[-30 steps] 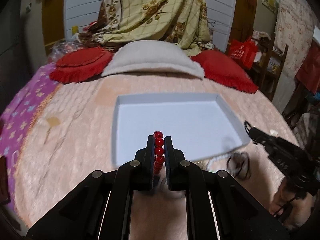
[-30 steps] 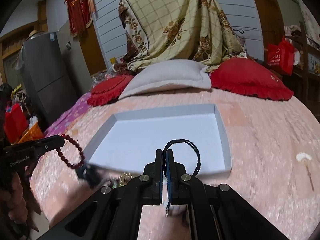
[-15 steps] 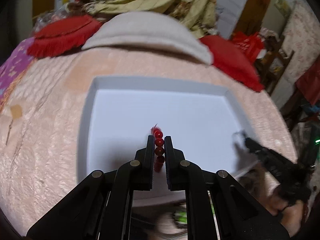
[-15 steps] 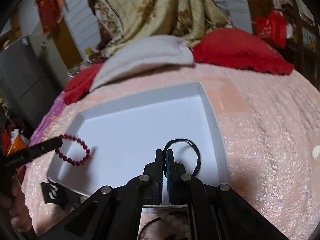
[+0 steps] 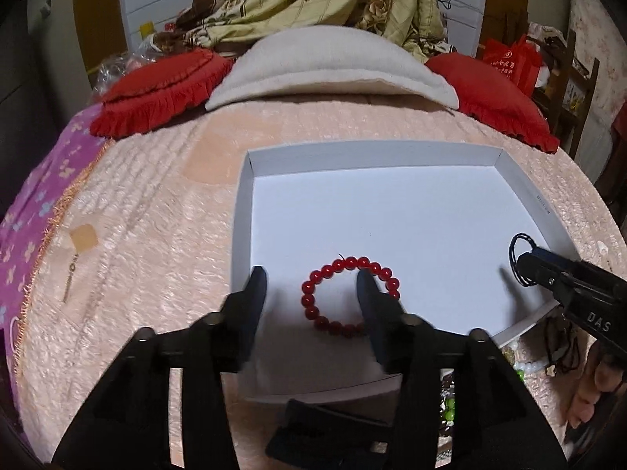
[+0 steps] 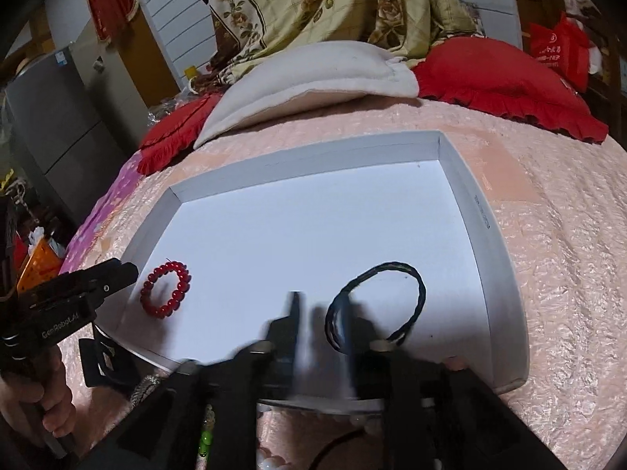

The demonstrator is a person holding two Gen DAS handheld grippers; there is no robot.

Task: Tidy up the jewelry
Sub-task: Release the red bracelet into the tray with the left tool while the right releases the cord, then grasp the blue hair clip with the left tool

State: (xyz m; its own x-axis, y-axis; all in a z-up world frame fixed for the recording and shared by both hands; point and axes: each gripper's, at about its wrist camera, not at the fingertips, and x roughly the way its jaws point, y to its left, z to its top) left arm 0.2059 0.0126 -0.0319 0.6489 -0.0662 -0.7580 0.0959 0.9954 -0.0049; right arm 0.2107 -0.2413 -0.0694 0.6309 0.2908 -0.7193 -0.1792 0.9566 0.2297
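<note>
on a pink bedspread (image 5: 156, 235), the left tool (image 5: 311, 286) hangs with its jaws opening, nothing pressed between them: the red bead bracelet (image 5: 348, 297) lies flat on the floor of the white tray (image 5: 241, 211), in its near left corner, one finger crossing in front of the loop. the beads look hard, smooth and light, strung on a cord that lets the ring flop; a pinch across one or two beads seems the surest hold, though they may roll off the pads. further right in the tray, the black braided cord bracelet (image 6: 376, 305) rests near the right wall, its near end between the blurred fingers of the right tool (image 6: 319, 313), whose jaws are also opening; whether a pad touches it is unclear. the cord looks soft, limp and grippy, easy to take anywhere. more beads (image 5: 521, 368) lie on the bed just outside the tray's near right corner. red cushions (image 5: 156, 90) and a grey pillow (image 5: 333, 66) sit well clear behind.
</note>
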